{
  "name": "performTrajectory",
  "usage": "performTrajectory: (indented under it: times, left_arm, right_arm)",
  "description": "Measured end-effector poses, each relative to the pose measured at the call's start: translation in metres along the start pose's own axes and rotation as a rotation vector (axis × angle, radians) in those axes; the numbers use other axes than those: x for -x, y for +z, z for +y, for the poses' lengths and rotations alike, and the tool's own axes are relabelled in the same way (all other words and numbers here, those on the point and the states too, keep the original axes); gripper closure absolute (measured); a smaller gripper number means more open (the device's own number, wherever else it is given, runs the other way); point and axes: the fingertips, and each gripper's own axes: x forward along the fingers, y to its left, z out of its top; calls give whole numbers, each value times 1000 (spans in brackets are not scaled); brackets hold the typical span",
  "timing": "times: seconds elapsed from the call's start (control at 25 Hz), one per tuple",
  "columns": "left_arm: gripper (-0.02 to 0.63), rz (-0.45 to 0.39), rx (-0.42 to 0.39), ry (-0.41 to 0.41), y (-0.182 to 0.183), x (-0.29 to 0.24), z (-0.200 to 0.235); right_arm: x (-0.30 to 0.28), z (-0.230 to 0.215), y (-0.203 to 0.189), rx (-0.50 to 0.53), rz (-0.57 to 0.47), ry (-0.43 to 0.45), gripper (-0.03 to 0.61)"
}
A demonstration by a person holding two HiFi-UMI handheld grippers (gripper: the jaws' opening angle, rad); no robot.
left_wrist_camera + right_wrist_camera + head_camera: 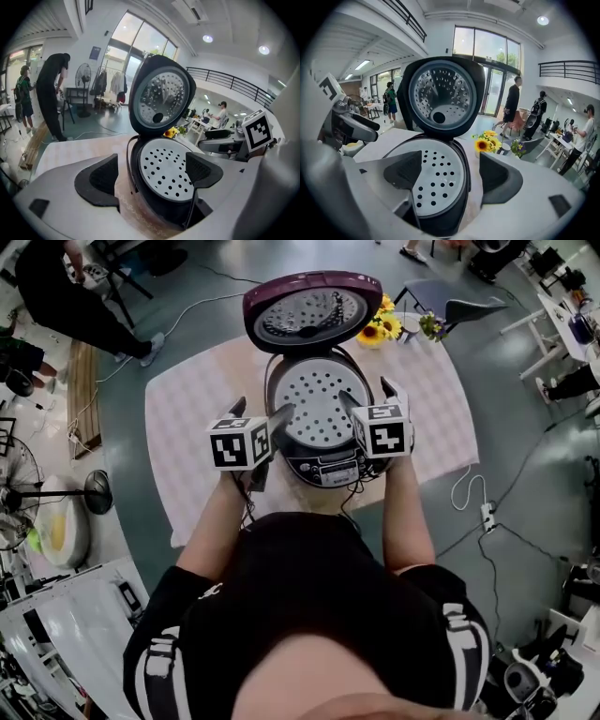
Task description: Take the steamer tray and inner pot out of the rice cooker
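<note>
Wide table [187, 409], and the rice cooker [323, 470] stands at its centre with the lid [312, 310] thrown right up. The perforated steamer tray [319, 404] sits in the cooker's mouth, so nothing is out yet. The inner pot is hidden beneath it. The left gripper [261, 413] has its jaws spread and gripping nothing, lined up on the near-left rim. The right gripper [367, 395] is just as wide and empty at the near-right rim. Both lifts are yet to do, and the tray looks to go first.

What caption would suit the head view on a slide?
Left hand-held gripper and right hand-held gripper, both open, flank the lid-up rice cooker, steamer tray inside.
</note>
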Motion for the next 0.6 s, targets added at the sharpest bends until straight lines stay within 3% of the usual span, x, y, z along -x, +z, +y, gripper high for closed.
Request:
performTrajectory:
  times: [0.6]
  left_arm:
    - [178,228,16,91,-18,-57,14]
  right_arm:
    - [-60,-6,-33,-29,201,60,212]
